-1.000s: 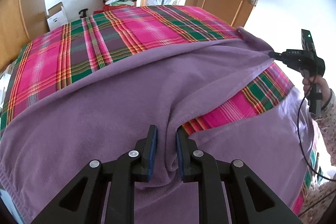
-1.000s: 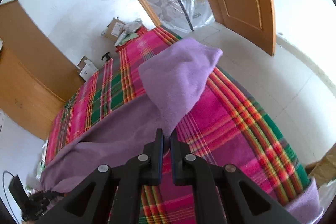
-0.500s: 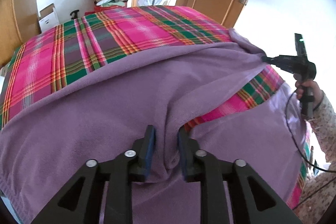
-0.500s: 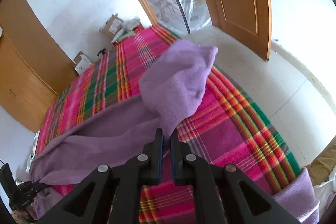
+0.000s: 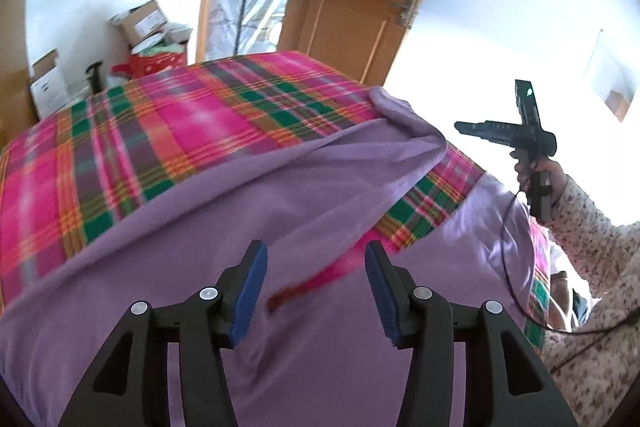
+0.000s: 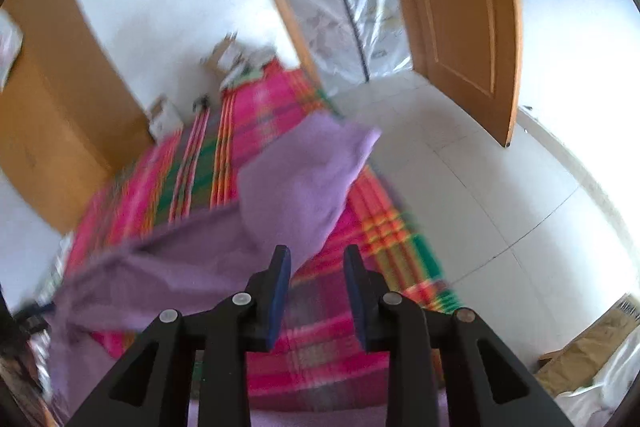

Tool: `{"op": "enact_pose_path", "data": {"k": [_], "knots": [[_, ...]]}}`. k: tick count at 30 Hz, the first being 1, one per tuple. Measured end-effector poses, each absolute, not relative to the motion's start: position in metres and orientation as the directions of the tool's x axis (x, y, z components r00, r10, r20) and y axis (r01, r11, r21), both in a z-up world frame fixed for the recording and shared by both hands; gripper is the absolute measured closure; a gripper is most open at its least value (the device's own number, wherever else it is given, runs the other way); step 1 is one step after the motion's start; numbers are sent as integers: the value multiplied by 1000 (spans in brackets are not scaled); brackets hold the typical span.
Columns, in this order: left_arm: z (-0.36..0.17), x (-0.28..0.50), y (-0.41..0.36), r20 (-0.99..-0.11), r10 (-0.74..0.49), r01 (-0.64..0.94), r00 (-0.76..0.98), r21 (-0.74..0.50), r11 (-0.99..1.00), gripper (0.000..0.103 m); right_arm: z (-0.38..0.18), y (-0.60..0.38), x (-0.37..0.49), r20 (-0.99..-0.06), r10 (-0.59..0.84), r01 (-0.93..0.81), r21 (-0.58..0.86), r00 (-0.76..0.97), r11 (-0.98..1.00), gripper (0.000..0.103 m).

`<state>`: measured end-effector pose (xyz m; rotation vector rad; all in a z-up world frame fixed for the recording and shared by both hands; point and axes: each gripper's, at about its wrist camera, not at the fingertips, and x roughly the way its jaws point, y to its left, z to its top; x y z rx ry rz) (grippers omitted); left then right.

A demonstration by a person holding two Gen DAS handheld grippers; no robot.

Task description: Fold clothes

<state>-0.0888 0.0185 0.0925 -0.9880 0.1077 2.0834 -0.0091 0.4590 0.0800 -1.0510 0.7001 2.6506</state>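
Purple garment [image 5: 208, 211]: spread over the plaid bedspread [image 5: 132, 131], lying below and ahead of both grippers; a folded-over flap reaches away toward the far corner of the bed.
Left gripper [image 5: 316, 287]: jaws have just been opening and now stand well apart; the blue pads are clear of the cloth, which lies loose underneath between them (nothing pinched).
Right gripper [image 6: 316, 287]: jaws have just been opening too, to a narrower gap; only plaid shows between the pads, and the purple flap's near edge sits just ahead and left of the left finger.
Only the left wrist view shows: the right gripper from outside [image 5: 504, 135], lifted off to the right of the bed, apart from the garment's corner, with the person's hand [image 5: 536, 171] on its handle and a speckled sleeve [image 5: 592, 227] behind.
Only the right wrist view shows: white tiled floor [image 6: 480, 179] right of the bed and an open wooden door [image 6: 464, 27] beyond; this view is badly blurred.
Both views: cardboard boxes [image 5: 144, 23] past the far end of the bed.
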Motion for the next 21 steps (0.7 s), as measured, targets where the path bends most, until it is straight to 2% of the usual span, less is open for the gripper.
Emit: {"op": "enact_pose_path", "data": {"k": [4, 7, 9, 11, 16, 21], "knots": [[90, -104, 55, -688, 651, -731, -321, -257, -633, 50, 81, 487, -22, -700, 72, -404, 321, -711, -857, 74], [84, -117, 76, -707, 640, -728, -302, -263, -633, 50, 71, 506, -45, -705, 21, -384, 361, -709, -850, 74], [79, -128, 86, -714, 638, -714, -288, -283, -640, 50, 63, 520, -60, -700, -26, -373, 412, -714, -831, 62], [74, -139, 93, -720, 640, -694, -268, -316, -647, 50, 53, 537, -72, -685, -71, -379, 484, -725, -788, 59], [62, -161, 111, -719, 656, -656, -232, -382, -651, 50, 35, 566, -95, -675, -110, -419, 569, -730, -708, 58], [49, -177, 126, -747, 624, -620, -229, -382, -685, 50, 19, 576, -110, -663, -186, -403, 628, -725, -666, 60]]}}
